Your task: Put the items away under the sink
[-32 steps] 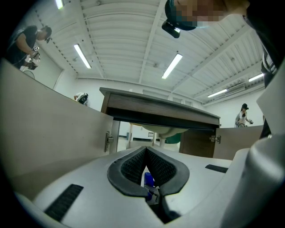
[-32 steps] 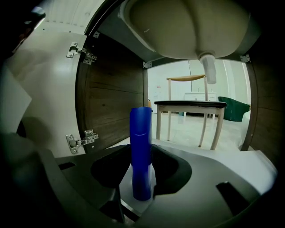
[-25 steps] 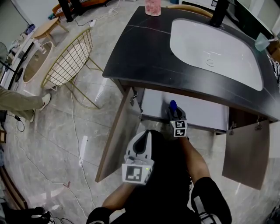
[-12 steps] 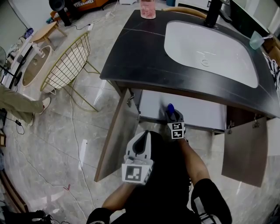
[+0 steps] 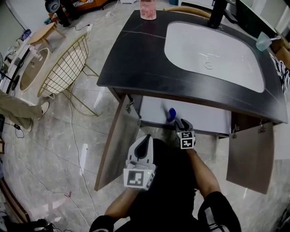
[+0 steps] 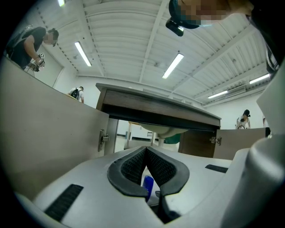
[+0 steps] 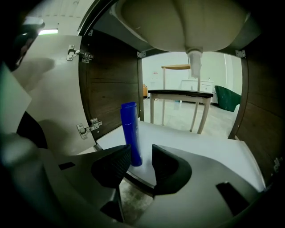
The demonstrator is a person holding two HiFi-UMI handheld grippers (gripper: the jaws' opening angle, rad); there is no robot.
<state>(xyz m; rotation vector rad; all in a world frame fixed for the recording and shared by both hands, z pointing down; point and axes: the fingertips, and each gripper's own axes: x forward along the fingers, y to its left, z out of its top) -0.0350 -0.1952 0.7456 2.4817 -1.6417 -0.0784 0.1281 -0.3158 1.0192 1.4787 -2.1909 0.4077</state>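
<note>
A slim blue bottle (image 5: 171, 114) (image 7: 131, 133) stands upright on the white shelf (image 7: 209, 147) of the cabinet under the sink, near its left front corner. My right gripper (image 5: 181, 123) (image 7: 141, 162) is open just in front of it, its jaws apart and drawn back from the bottle. My left gripper (image 5: 142, 146) (image 6: 146, 153) hangs lower in front of the cabinet, shut and empty. Through the gap below its pads, the left gripper view shows the blue bottle (image 6: 148, 182).
Both cabinet doors stand open, the left door (image 5: 115, 145) and the right door (image 5: 250, 156). The drain pipe (image 7: 194, 62) hangs over the shelf. A pink cup (image 5: 147, 9) and the tap (image 5: 217, 12) are on the black countertop (image 5: 131, 54). A gold wire chair (image 5: 68, 68) stands left.
The right gripper let go of the blue bottle and drew back a little; the bottle now stands free on the shelf. The left gripper stayed put.
</note>
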